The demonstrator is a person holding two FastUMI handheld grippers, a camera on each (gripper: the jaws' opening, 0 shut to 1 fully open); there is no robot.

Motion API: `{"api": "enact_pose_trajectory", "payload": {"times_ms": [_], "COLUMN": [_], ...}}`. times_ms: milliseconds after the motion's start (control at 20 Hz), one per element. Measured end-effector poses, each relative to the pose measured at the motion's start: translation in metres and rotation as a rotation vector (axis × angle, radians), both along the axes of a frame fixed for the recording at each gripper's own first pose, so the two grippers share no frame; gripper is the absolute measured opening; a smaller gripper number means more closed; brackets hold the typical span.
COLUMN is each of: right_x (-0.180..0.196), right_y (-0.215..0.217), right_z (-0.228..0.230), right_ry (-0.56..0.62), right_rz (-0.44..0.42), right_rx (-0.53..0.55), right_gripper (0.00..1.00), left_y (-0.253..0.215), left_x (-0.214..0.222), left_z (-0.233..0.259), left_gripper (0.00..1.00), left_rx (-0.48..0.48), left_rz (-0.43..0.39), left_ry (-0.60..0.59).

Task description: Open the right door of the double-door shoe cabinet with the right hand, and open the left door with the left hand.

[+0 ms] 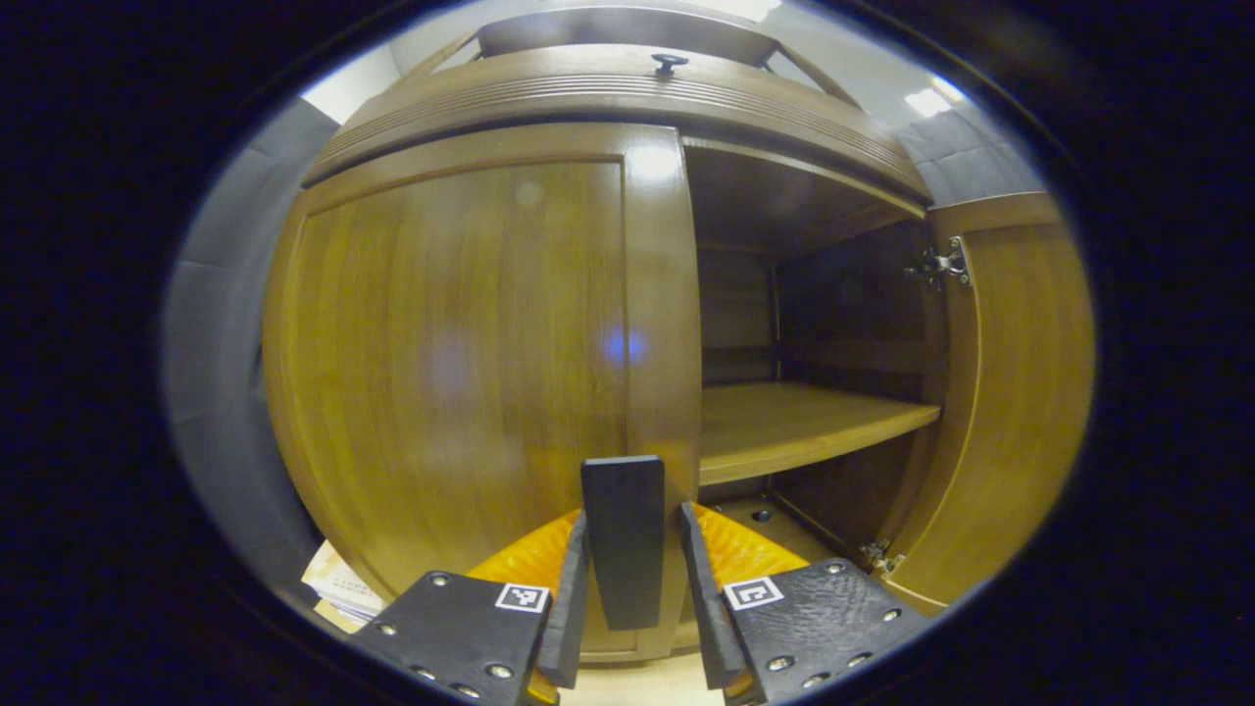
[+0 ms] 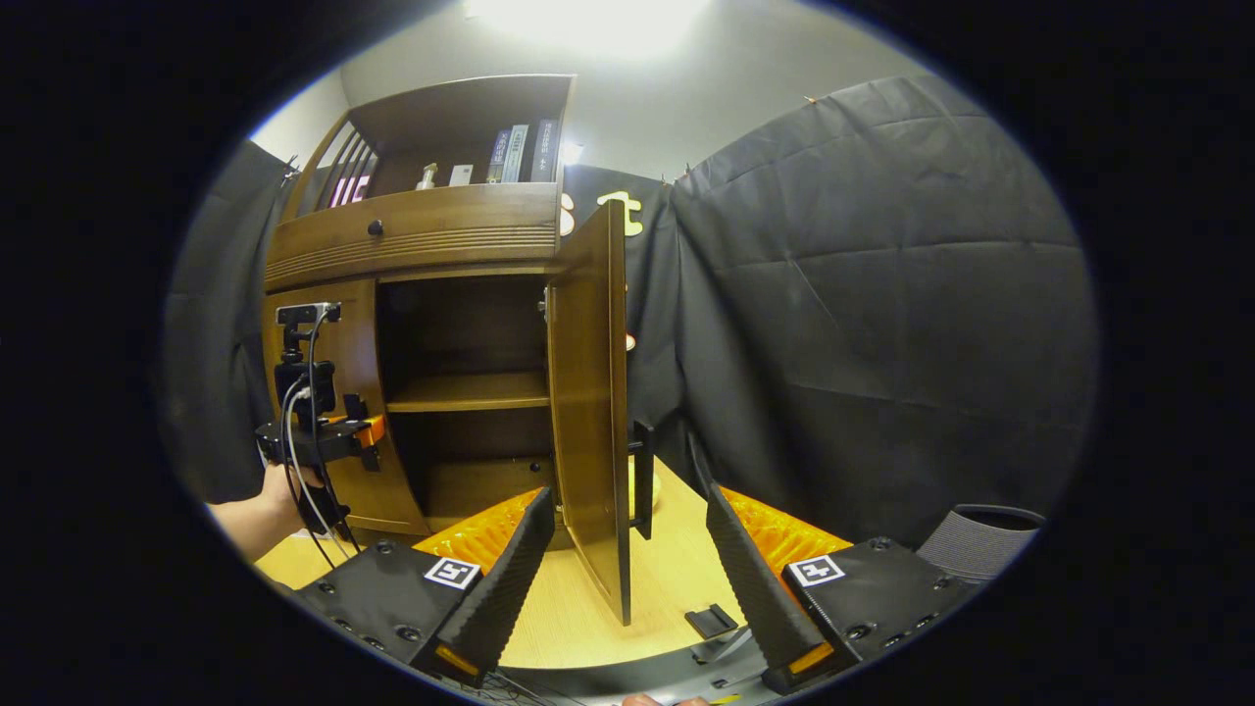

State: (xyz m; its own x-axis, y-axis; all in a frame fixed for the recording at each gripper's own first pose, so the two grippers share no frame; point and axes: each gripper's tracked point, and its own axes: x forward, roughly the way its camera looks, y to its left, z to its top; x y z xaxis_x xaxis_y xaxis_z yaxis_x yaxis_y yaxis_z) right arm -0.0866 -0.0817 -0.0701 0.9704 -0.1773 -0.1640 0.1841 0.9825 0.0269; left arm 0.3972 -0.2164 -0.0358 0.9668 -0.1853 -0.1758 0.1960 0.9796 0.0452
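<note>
The wooden shoe cabinet's left door (image 1: 451,373) stands closed. Its dark upright handle (image 1: 623,529) sits between the fingers of my left gripper (image 1: 632,515), which is open, with a thin gap showing on the right side of the handle. The right door (image 1: 1020,392) is swung wide, baring an inner shelf (image 1: 784,422). In the right gripper view the open right door (image 2: 588,392) stands edge-on with its handle (image 2: 642,480) behind it. My right gripper (image 2: 626,500) is open wide, its fingers apart on either side of the door's edge. A hand (image 2: 265,510) holds the left gripper (image 2: 358,431) at the left door (image 2: 348,373).
Above the doors are a drawer with a knob (image 2: 375,227) and a top shelf with books (image 2: 520,152). The cabinet stands on a pale table (image 2: 588,608) with a small black piece (image 2: 711,620) on it. A grey ribbed bin (image 2: 980,539) is at the right. Papers (image 1: 338,583) lie by the cabinet's left foot.
</note>
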Motion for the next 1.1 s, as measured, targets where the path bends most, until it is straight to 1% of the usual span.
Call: {"api": "enact_pose_trajectory", "payload": {"times_ms": [100, 150, 250, 300, 350, 400, 450, 500, 550, 800, 850, 950, 1000, 1050, 1100], "right_x": [0.0, 0.001, 0.001, 0.001, 0.002, 0.002, 0.002, 0.002, 0.002, 0.003, 0.005, 0.006, 0.006, 0.008, 0.009], "right_y": [0.002, 0.003, 0.006, 0.007, 0.008, 0.008, 0.009, 0.009, 0.01, 0.015, 0.016, 0.019, 0.021, 0.024, 0.026], "right_z": [-0.006, -0.007, -0.009, -0.011, -0.011, -0.012, -0.013, -0.014, -0.014, -0.019, -0.018, -0.02, -0.021, -0.021, -0.022], "right_ry": [0.008, 0.012, 0.018, 0.019, 0.02, 0.022, 0.023, 0.022, 0.021, 0.017, 0.015, 0.009, 0.008, 0.008, 0.007], "right_rz": [0.002, 0.003, 0.008, 0.01, 0.011, 0.012, 0.013, 0.013, 0.013, 0.02, 0.024, 0.032, 0.036, 0.042, 0.047], "right_rx": [0.003, 0.004, 0.006, 0.006, 0.006, 0.007, 0.008, 0.009, 0.009, 0.027, 0.031, 0.038, 0.04, 0.043, 0.046], "right_gripper": [0.94, 0.94, 0.94, 0.98, 0.93, 0.93, 0.98, 0.93, 0.93, 0.93, 0.93, 0.93, 0.93, 0.93, 0.93], "left_y": [0.003, 0.003, 0.004, 0.004, 0.003, 0.004, 0.004, 0.004, 0.004, 0.006, 0.007, 0.009, 0.012, 0.013, 0.016], "left_x": [-0.002, -0.001, 0.0, -0.003, -0.001, -0.002, -0.002, -0.003, -0.003, -0.018, -0.022, -0.032, -0.038, -0.045, -0.052], "left_z": [-0.004, -0.003, -0.004, -0.003, -0.004, -0.004, -0.004, -0.004, -0.004, -0.001, 0.0, 0.001, 0.002, 0.003, 0.004], "left_gripper": [0.32, 0.32, 0.28, 0.25, 0.23, 0.23, 0.23, 0.23, 0.21, 0.23, 0.19, 0.19, 0.21, 0.21, 0.19], "left_rx": [0.006, 0.002, -0.018, -0.029, -0.025, -0.026, -0.027, -0.026, -0.027, -0.031, -0.034, -0.043, -0.044, -0.046, -0.048], "left_rz": [0.017, 0.019, 0.02, 0.015, 0.008, 0.006, 0.005, 0.003, 0.003, -0.021, -0.029, -0.045, -0.051, -0.057, -0.063], "left_ry": [0.0, -0.011, 0.001, 0.003, 0.006, 0.006, 0.008, 0.008, 0.01, 0.007, 0.007, 0.003, 0.0, -0.002, -0.005]}}
